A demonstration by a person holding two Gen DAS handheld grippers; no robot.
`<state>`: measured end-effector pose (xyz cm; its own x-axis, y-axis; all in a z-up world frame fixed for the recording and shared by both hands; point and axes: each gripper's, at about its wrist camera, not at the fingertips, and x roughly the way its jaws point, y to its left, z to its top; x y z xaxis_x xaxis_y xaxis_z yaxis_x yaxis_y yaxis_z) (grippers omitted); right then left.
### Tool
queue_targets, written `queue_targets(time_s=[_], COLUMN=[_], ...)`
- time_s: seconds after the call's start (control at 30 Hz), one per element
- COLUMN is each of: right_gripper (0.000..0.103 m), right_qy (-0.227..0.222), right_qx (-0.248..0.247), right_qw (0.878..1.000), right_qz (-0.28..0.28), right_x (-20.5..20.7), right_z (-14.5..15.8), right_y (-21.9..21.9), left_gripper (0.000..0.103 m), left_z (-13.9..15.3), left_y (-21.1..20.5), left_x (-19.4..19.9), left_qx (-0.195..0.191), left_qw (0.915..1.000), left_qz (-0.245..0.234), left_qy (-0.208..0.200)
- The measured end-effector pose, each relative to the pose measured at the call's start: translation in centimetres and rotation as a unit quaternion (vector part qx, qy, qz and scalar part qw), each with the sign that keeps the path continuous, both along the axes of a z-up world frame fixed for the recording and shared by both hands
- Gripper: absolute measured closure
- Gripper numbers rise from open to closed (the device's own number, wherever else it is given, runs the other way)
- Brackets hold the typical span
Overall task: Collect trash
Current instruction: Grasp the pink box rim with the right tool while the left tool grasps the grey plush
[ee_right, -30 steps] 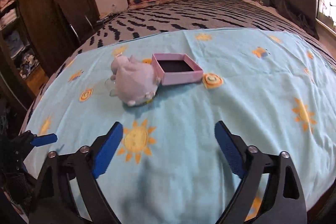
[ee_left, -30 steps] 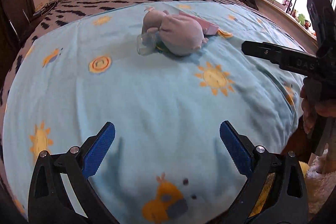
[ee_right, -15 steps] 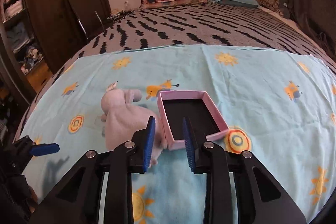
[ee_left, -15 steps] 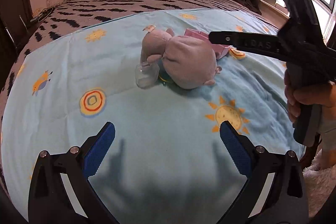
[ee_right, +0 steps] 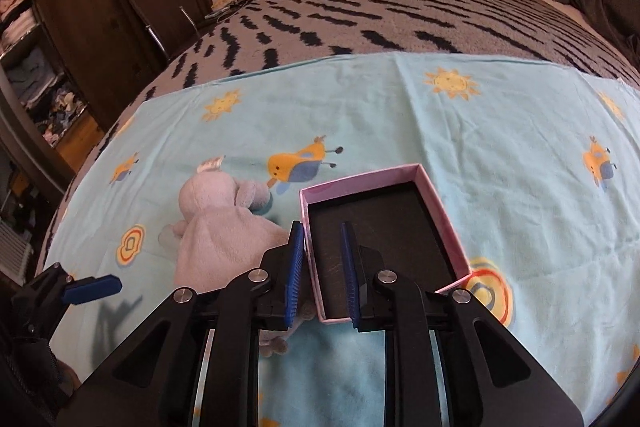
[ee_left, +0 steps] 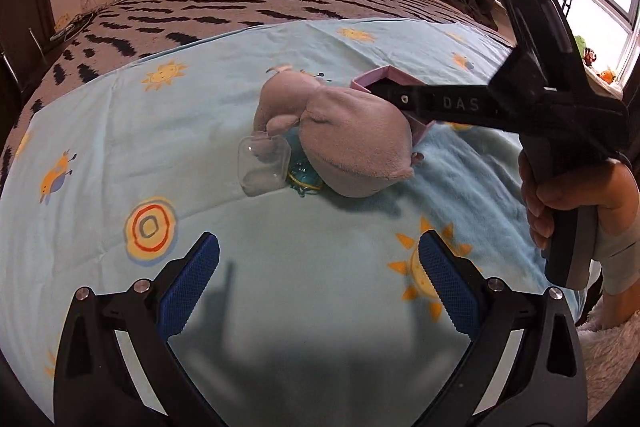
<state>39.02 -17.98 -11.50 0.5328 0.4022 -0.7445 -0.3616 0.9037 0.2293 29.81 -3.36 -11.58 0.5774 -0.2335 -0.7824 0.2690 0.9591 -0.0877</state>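
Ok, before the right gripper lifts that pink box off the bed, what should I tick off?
1. Right gripper straddles the left wall of the pink cardboard box: ok.
2. Fingers closing, pads pressing that wall: cannot tell.
3. Box empty, dark bottom showing: ok.
4. Pale plush toy clear of the grip: not ok, it touches the left finger.
5. Left gripper open, apart from everything: ok.
6. Clear plastic cup still on the blue printed blanket: ok.
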Motion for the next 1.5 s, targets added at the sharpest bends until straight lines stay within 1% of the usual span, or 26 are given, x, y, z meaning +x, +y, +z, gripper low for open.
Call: queue_targets(time_s=[0.07,0.13,0.23,0.4,0.6,0.73,0.8,0.83,0.87,0.9,1.03,1.2,1.37,1.5], right_gripper=[0.094,0.095,0.097,0.098,0.098,0.098,0.098,0.098,0.098,0.098,0.098,0.100,0.100,0.100], right_qy=[0.010,0.001,-0.019,-0.029,-0.028,-0.028,-0.030,-0.031,-0.031,-0.032,-0.033,-0.048,-0.073,-0.081], right_qx=[-0.007,-0.016,-0.035,-0.045,-0.033,-0.025,-0.022,-0.019,-0.018,-0.018,-0.022,-0.024,-0.029,-0.027], right_qw=[1.000,1.000,0.999,0.999,0.999,0.999,0.999,0.999,0.999,0.999,0.999,0.998,0.997,0.996], right_qz=[0.011,0.014,0.005,-0.006,-0.021,-0.022,-0.024,-0.025,-0.026,-0.026,-0.029,-0.027,-0.023,-0.018], right_x=[-0.3,-0.9,-1.9,-2.9,-3.9,-4.6,-4.8,-4.9,-5.0,-5.0,-5.1,-6.5,-9.1,-11.5], right_z=[-0.8,-0.9,-0.2,0.6,0.6,0.5,0.4,0.4,0.4,0.3,0.2,1.6,4.1,5.5], right_y=[-0.4,-0.7,-1.4,-3.4,-6.2,-7.1,-7.3,-7.5,-7.5,-7.6,-7.4,-6.8,-6.3,-5.9], left_gripper=[0.008,0.008,0.008,0.008,0.008,0.008,0.010,0.015,0.022,0.022,0.026,0.027,0.027,0.027], left_z=[-0.2,-0.3,-0.3,0.0,0.1,-0.1,-0.5,-0.7,-0.9,-1.1,-0.6,1.7,5.0,6.6], left_y=[-0.4,-0.7,-1.4,-2.5,-3.9,-4.7,-4.9,-5.0,-5.1,-5.0,-4.6,-3.9,-3.2,-2.7], left_x=[0.5,0.8,1.3,2.7,4.6,6.0,6.7,6.8,7.0,7.0,6.6,4.6,1.2,-2.1], left_qx=[-0.004,-0.007,-0.005,-0.002,0.001,0.004,0.010,0.015,0.025,0.032,0.027,0.022,0.016,0.015], left_qw=[1.0000,1.0000,0.9999,0.9998,0.9997,0.9996,0.9996,0.9995,0.9993,0.9991,0.9991,0.9983,0.9965,0.9955], left_qz=[-0.003,-0.007,-0.014,-0.016,-0.019,-0.023,-0.022,-0.020,-0.016,-0.014,-0.018,-0.017,-0.020,-0.025], left_qy=[0.002,0.002,-0.001,-0.008,-0.016,-0.017,-0.016,-0.018,-0.021,-0.022,-0.027,-0.052,-0.080,-0.090])
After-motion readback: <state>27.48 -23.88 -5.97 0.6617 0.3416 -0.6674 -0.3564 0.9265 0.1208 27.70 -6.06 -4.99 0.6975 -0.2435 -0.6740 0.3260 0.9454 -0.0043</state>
